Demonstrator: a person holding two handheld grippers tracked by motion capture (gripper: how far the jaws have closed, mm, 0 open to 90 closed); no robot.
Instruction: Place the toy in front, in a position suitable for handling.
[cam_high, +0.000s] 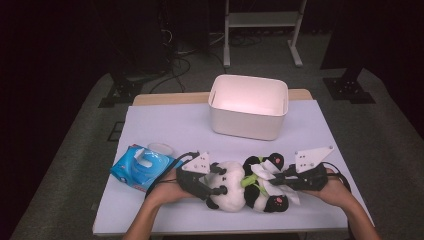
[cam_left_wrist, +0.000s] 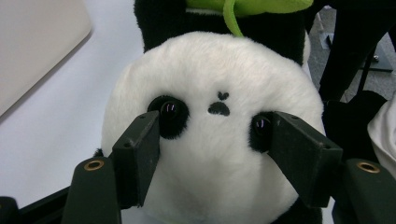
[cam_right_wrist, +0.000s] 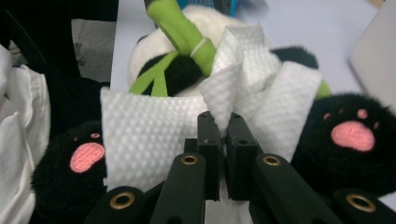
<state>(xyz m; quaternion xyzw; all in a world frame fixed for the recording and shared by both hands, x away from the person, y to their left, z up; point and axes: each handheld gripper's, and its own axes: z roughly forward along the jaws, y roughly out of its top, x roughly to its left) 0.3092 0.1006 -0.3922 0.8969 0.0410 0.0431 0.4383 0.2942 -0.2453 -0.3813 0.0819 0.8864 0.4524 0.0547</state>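
Scene: a plush panda (cam_high: 245, 186) is laid on its back at the near edge of the white-covered worktop (cam_high: 165, 125), head towards the person's left, feet towards the right.
Left gripper (cam_high: 216, 181): held at the panda's head; in the left gripper view its fingers (cam_left_wrist: 137, 151) are seen partly spread, pressed against the white face at each eye (cam_left_wrist: 169, 112), so the head is steadied between them.
Right gripper (cam_high: 278, 178): its fingers (cam_right_wrist: 208, 140) are closed tight on a fold of white embossed tissue (cam_right_wrist: 149, 135) lying over the panda's belly, between the two black feet with pink paw pads (cam_right_wrist: 352, 135).
Green trim: a green plush stalk (cam_right_wrist: 184, 30) is seen across the panda's chest, above the tissue.
Other things: a blue pack of wipes (cam_high: 142, 166) is lying near the left hand; an empty white bin (cam_high: 248, 106) is standing farther back, well apart from the panda.
Done so far, as judged: a tissue is taken out and brought onto the panda, and the toy is held firm.
Left to do, as judged: the wiping of the panda appears barely begun; whether the tissue or the toy is meant for the bin cannot be told.
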